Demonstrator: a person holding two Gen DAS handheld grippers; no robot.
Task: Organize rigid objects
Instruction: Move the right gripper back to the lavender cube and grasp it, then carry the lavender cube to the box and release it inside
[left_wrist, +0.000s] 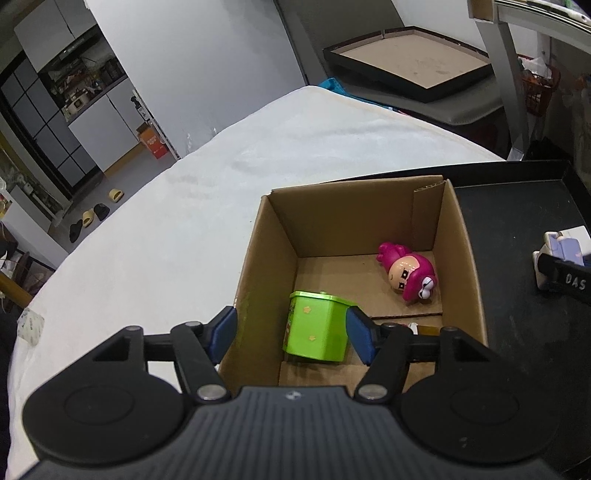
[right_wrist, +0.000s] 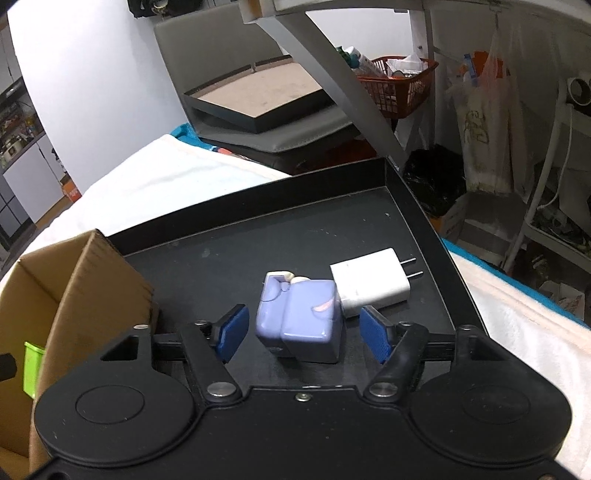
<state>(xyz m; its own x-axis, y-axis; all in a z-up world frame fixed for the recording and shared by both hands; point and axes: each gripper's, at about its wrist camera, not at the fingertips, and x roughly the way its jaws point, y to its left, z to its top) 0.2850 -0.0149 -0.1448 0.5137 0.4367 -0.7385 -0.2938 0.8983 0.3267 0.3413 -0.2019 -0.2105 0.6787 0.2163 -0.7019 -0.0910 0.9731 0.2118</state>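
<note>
Through my left gripper (left_wrist: 291, 330) I count two things in the cardboard box (left_wrist: 461, 258): one green tub (left_wrist: 314, 328), sitting between released jaws that touch neither side, and one pink figurine (left_wrist: 408, 275) lying near the far corner. My right gripper (right_wrist: 301, 332) stands spread around one purple block toy (right_wrist: 299, 317), pads clear of it. One white charger (right_wrist: 369, 288) touches that toy on the black tray (right_wrist: 258, 221).
</note>
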